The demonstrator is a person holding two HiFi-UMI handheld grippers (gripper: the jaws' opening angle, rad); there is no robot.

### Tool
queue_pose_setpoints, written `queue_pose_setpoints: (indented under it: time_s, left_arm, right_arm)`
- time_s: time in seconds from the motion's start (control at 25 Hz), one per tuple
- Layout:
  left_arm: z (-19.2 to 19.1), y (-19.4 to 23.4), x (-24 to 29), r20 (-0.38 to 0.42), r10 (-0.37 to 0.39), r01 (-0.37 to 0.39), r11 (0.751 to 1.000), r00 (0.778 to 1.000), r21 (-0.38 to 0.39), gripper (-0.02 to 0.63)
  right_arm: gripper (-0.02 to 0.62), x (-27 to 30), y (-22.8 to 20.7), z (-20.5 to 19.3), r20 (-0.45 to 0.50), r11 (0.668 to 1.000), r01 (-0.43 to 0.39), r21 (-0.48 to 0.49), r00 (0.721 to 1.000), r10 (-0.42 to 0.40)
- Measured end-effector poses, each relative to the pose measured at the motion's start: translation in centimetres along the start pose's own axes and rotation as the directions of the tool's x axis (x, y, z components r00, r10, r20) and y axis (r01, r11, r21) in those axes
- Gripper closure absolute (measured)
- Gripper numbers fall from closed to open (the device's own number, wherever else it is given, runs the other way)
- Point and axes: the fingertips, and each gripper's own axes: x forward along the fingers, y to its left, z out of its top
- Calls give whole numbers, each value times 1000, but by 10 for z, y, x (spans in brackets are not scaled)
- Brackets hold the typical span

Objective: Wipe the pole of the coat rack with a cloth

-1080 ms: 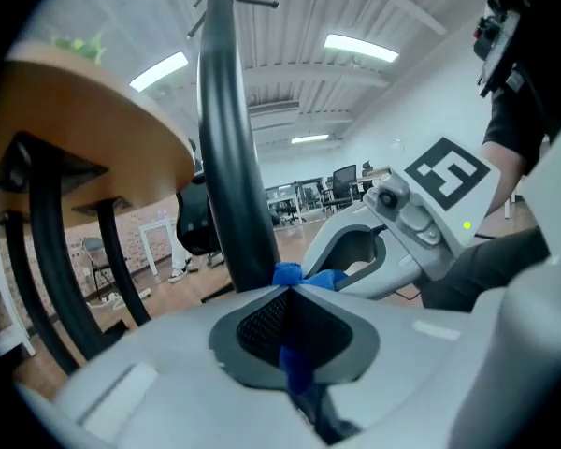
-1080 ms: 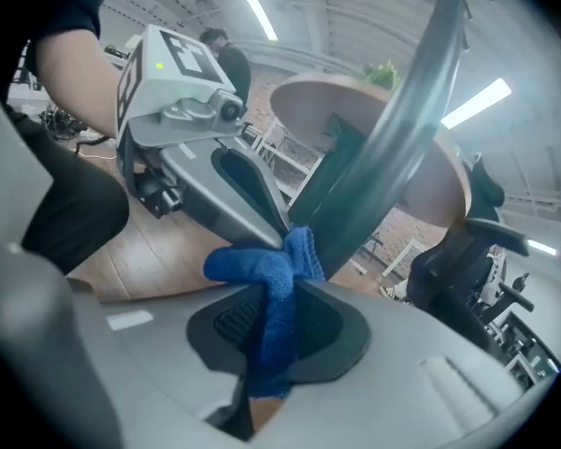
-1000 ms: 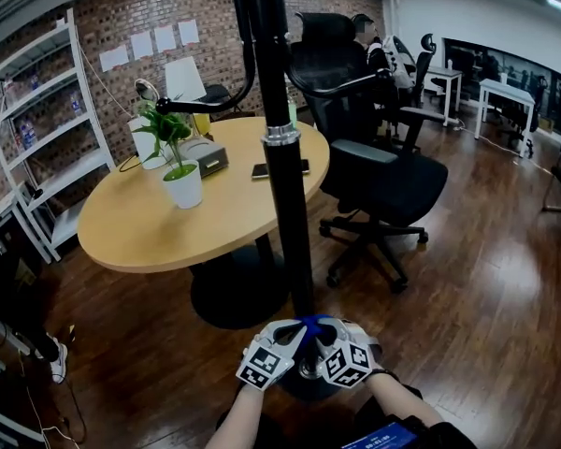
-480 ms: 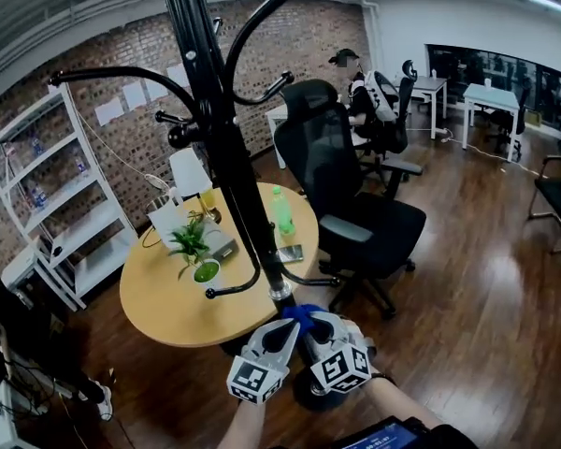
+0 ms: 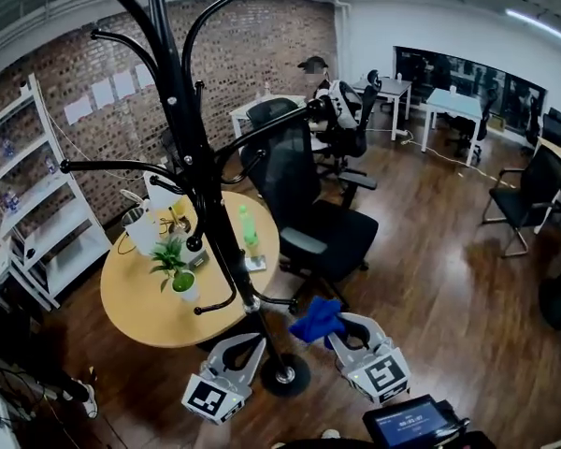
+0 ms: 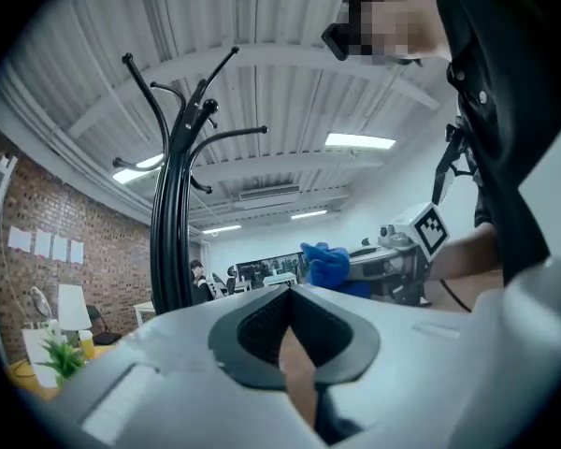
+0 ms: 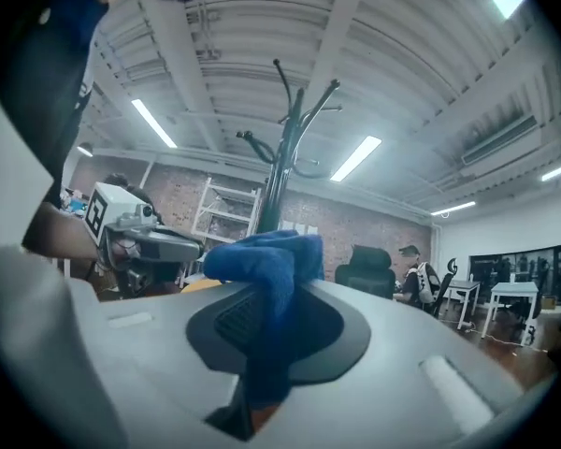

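Note:
The black coat rack pole [image 5: 210, 215] rises from its round base [image 5: 285, 377] on the floor, with curved hooks at the top. My right gripper [image 5: 341, 330] is shut on a blue cloth [image 5: 316, 321] and sits right of the pole, apart from it. My left gripper [image 5: 251, 346] is on the pole's left near the base, shut with nothing in it. In the left gripper view the pole [image 6: 173, 251] stands at left and the cloth [image 6: 327, 265] shows beyond the jaws. In the right gripper view the cloth [image 7: 262, 260] bunches over the jaws, with the pole [image 7: 271, 199] behind.
A round wooden table [image 5: 150, 302] with a potted plant [image 5: 182, 283] and a green bottle [image 5: 248, 227] stands behind the rack. A black office chair [image 5: 304, 213] is at its right and a white shelf [image 5: 37, 204] at left. A person [image 5: 313, 73] sits far back.
Both grippers were close together at the low part of the pole with the cloth against it. They have since parted, and the cloth has come off to the pole's right.

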Motion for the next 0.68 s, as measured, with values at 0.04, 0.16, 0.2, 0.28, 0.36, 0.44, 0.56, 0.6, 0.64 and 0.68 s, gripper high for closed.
queue_pose_setpoints:
  time_s: [0.04, 0.16, 0.2, 0.28, 0.36, 0.44, 0.56, 0.6, 0.64, 0.68]
  left_arm:
    - [9, 4, 3, 14, 10, -10, 1000, 1000, 16, 603]
    - [24, 8, 6, 62, 19, -20, 1000, 998, 8, 603]
    - [26, 8, 5, 66, 17, -18, 1000, 998, 13, 603]
    - [27, 7, 1, 65, 16, -17, 1000, 998, 22, 603]
    - [30, 9, -1, 75, 26, -28, 1000, 997, 15, 603]
    - [33, 12, -3, 82, 39, -39, 999, 996, 7, 603]
    - [37, 13, -2, 85, 45, -45, 999, 995, 0, 603]
    - [39, 13, -3, 90, 44, -45, 999, 995, -1, 603]
    - [40, 13, -3, 96, 44, -44, 999, 994, -1, 603]
    - [42, 12, -3, 102, 44, -44, 999, 994, -1, 603]
  right_arm:
    - [546, -3, -4, 12, 15, 1000, 8, 9, 1000, -8]
    - [546, -6, 2, 28, 30, 1000, 7, 7, 1000, -7]
    - [546, -6, 7, 29, 29, 1000, 4, 2, 1000, -4]
    - [546, -3, 16, 30, 29, 1000, -8, -12, 1000, 8]
    - [546, -1, 21, 33, 33, 999, -24, -29, 999, 25]
    - [546, 0, 21, 38, 34, 999, -26, -20, 999, 27]
    - [546, 0, 18, 43, 31, 1000, -18, -8, 999, 18]
    - [546, 0, 18, 45, 32, 1000, -18, -8, 999, 18]
    - [546, 0, 18, 46, 34, 1000, -18, -9, 999, 18]
    - [546, 0, 18, 48, 36, 1000, -18, -10, 999, 18]
